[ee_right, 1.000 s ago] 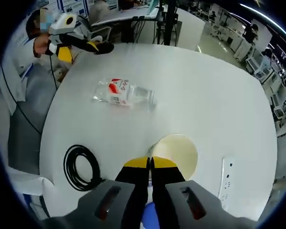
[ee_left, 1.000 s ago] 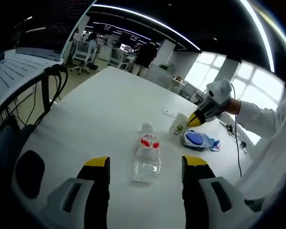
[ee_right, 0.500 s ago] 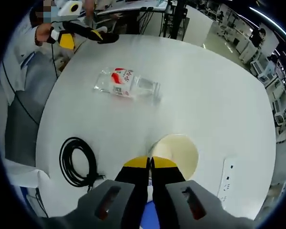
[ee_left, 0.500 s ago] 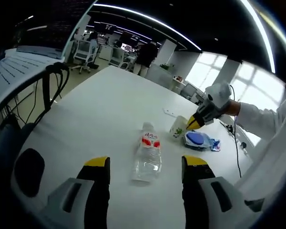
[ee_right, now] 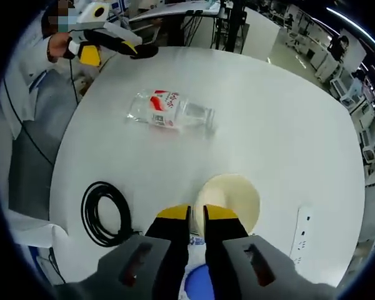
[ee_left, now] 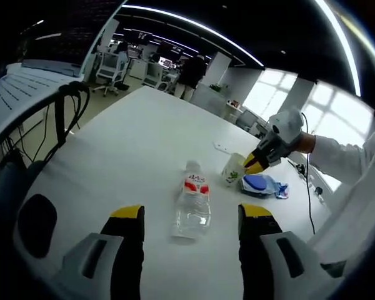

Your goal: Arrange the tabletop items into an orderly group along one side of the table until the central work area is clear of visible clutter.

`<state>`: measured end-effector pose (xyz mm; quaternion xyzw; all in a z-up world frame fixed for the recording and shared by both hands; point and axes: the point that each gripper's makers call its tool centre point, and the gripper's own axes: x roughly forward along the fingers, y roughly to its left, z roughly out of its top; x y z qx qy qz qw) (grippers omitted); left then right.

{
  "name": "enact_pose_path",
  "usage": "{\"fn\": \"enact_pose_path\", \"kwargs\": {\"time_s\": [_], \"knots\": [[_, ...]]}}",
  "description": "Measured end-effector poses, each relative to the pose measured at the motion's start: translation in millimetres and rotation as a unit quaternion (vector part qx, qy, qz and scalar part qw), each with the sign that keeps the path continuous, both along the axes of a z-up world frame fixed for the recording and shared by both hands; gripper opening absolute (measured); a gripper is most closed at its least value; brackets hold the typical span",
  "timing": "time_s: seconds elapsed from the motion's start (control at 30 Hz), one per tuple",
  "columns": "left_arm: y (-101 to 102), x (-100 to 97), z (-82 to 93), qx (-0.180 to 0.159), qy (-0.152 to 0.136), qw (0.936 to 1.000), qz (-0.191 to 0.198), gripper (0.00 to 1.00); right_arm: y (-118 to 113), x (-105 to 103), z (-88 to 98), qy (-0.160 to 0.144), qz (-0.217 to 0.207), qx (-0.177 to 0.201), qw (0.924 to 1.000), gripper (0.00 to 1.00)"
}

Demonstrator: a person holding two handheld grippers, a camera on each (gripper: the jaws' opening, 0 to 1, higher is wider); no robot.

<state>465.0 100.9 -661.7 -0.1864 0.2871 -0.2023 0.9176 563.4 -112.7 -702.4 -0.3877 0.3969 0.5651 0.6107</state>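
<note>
A clear plastic bottle (ee_left: 192,203) with a red label lies on its side on the white table (ee_left: 131,144), just ahead of my open left gripper (ee_left: 191,212) and in line with the gap between its jaws. In the right gripper view the same bottle (ee_right: 169,111) lies farther off. A paper cup (ee_right: 234,197) stands upright right in front of my right gripper (ee_right: 197,212), whose jaws stand a narrow gap apart with the cup's near rim between them. In the left gripper view the right gripper (ee_left: 255,165) sits at the cup (ee_left: 232,169).
A blue packet (ee_left: 257,182) lies beside the cup, near the table edge. A coiled black cable (ee_right: 103,212) lies left of my right gripper, and a white power strip (ee_right: 303,237) on its right. A person's hand holds the left gripper (ee_right: 140,50) across the table.
The right gripper's jaws, pressed together on the cup rim before, have parted slightly. The cup, bottle and left gripper have not moved.
</note>
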Motion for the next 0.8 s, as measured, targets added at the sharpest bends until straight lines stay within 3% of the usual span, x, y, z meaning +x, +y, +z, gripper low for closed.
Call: {"fn": "enact_pose_path", "kwargs": {"time_s": [0.8], "knots": [[-7.3, 1.1, 9.1, 0.003, -0.006, 0.9999, -0.010, 0.61, 4.7, 0.2, 25.0, -0.019, -0.028, 0.044, 0.9985, 0.25]]}}
